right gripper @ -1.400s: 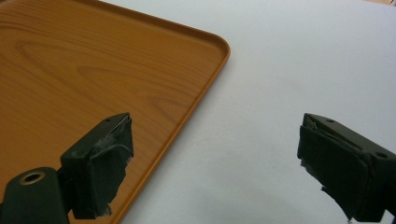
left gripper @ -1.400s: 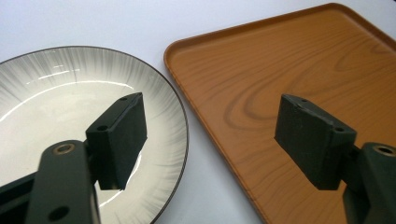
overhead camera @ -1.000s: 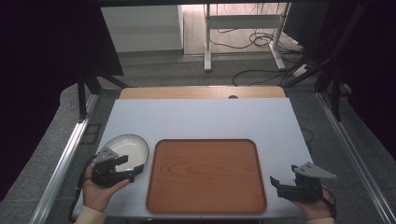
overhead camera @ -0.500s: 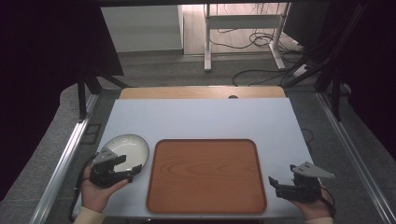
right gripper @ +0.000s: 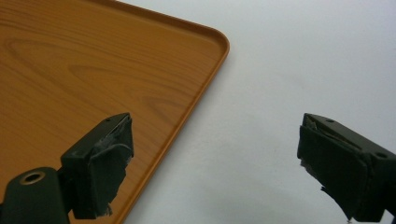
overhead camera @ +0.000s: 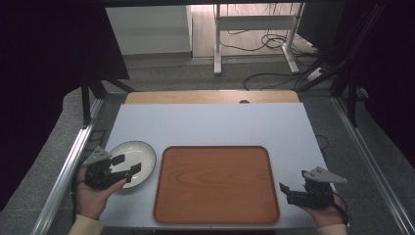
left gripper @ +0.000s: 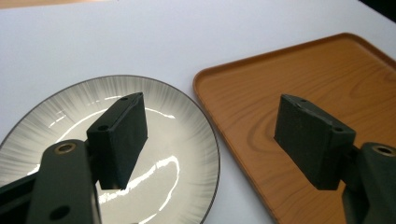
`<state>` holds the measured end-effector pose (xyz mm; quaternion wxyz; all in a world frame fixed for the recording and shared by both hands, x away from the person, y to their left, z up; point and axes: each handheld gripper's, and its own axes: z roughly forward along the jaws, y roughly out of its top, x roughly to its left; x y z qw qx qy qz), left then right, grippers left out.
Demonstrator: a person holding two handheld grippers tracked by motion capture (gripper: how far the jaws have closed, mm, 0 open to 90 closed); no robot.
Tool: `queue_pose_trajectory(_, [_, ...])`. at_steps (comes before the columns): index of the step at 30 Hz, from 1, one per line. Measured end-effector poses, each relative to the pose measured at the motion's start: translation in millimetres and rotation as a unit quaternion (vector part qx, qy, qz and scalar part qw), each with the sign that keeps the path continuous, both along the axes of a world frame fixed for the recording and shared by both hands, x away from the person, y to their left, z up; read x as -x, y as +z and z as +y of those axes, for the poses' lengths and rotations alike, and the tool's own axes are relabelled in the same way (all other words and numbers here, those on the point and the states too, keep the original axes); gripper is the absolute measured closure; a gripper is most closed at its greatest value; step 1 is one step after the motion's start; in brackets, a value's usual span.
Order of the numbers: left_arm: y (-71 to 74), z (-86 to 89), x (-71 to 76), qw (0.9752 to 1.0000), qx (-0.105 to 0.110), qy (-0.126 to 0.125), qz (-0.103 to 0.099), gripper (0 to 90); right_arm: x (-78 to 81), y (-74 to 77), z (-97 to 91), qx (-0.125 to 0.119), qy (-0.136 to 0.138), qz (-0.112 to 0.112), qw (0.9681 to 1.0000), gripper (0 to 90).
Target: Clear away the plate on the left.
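Observation:
A white plate with a dark rim (overhead camera: 137, 152) lies at the near left of the white table, empty. Beside it on the right sits an empty wood-grain tray (overhead camera: 215, 183). My left gripper (overhead camera: 126, 163) hovers open over the plate's near side. In the left gripper view, the left gripper (left gripper: 210, 100) has one jaw above the plate (left gripper: 177, 140) and the other above the tray (left gripper: 280, 79). My right gripper (overhead camera: 285, 194) stands open at the tray's near right corner. In the right gripper view, the right gripper (right gripper: 215, 123) straddles the edge of the tray (right gripper: 93, 60), holding nothing.
The white table top (overhead camera: 210, 125) stretches bare behind the plate and tray, with a wooden strip (overhead camera: 210, 96) at its far edge. Metal rails (overhead camera: 73, 161) run along both sides. Cables and a stand (overhead camera: 254, 39) lie on the floor beyond.
The left gripper has edged a little forward over the plate's near rim. The right gripper has hardly shifted. Plate and tray stay put.

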<state>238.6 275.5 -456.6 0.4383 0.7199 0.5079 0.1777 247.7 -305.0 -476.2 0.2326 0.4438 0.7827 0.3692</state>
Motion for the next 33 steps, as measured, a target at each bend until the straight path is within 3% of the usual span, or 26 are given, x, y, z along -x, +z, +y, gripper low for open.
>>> queue_pose_trajectory(10, [6.4, -1.2, -15.3, 1.0, -0.007, -0.001, 0.001, 27.0, 1.4, 0.3, -3.0, -0.005, -0.004, 0.001, 1.0, 11.2])
queue_pose_trajectory(17, [12.7, 3.7, -36.1, 0.9999, -0.009, 0.01, 0.005, 28.8, 2.5, 0.0, -5.0, -0.009, -0.003, 0.001, 1.0, 11.4])
queue_pose_trajectory(27, [7.6, 24.5, -53.5, 0.9991, 0.013, 0.039, 0.007, 29.0, 2.0, -1.7, -3.2, -0.007, 0.0, 0.005, 1.0, 11.8])
queue_pose_trajectory(30, [5.0, 27.8, -55.9, 0.9991, 0.008, 0.04, 0.01, 29.0, 1.7, -2.3, -3.0, -0.006, 0.002, 0.005, 1.0, 11.8])
queue_pose_trajectory(31, [3.1, 31.6, -57.9, 0.9993, -0.012, 0.032, 0.013, 29.0, 1.7, -2.9, -3.5, -0.004, 0.002, 0.006, 1.0, 11.9])
queue_pose_trajectory(33, [1.1, 36.1, -58.7, 0.9992, -0.015, 0.034, 0.015, 29.0, 2.2, -2.8, -3.7, -0.004, 0.0, 0.003, 1.0, 12.4])
